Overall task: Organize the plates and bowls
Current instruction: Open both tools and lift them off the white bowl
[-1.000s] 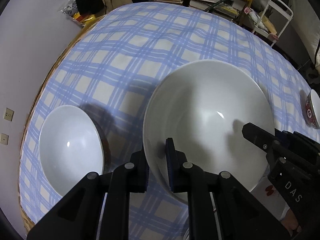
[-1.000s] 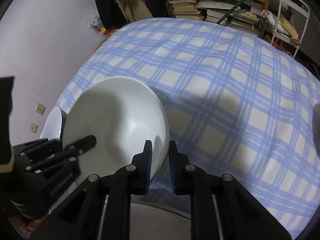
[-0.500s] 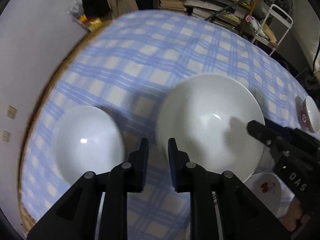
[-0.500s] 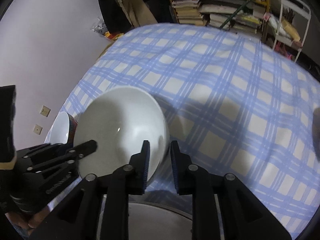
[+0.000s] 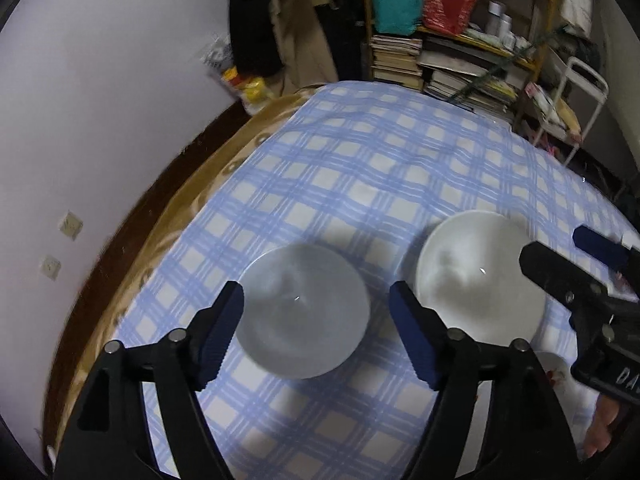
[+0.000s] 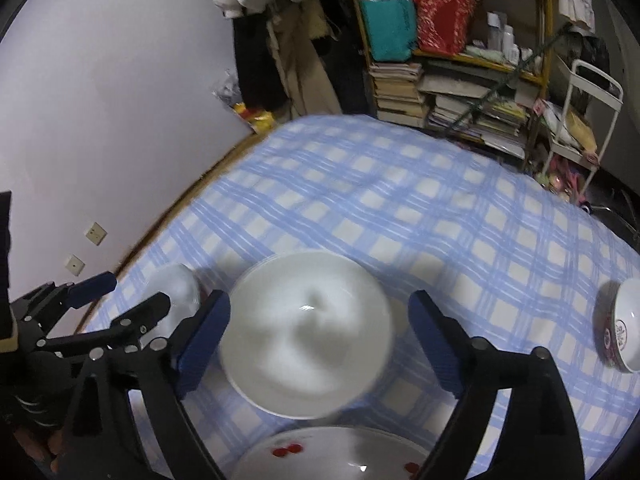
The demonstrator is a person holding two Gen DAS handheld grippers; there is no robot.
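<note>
White china, near edge: we list a plate with red specks (image 6: 332, 456), partly cut off at the bottom of the right wrist view. Above it stand our two grippers. Left gripper (image 5: 316, 328): jaws apart and opening, nothing between the pads; framed below them, a smaller white bowl (image 5: 304, 312) resting on the table (image 5: 360, 168). Right gripper (image 6: 320, 344): jaws apart and opening, nothing pressed; beneath them, a larger white bowl (image 6: 308, 332), also resting on the blue-checked cloth. The two bowls sit side by side, apart, the smaller one to the left. Further right, well apart, we note a bowl with red pattern (image 6: 622, 328) near the table's right edge. Beyond the table: a shelf of stacked books (image 6: 460, 92), a teal bag (image 6: 386, 32) and a red bag (image 6: 442, 24).
</note>
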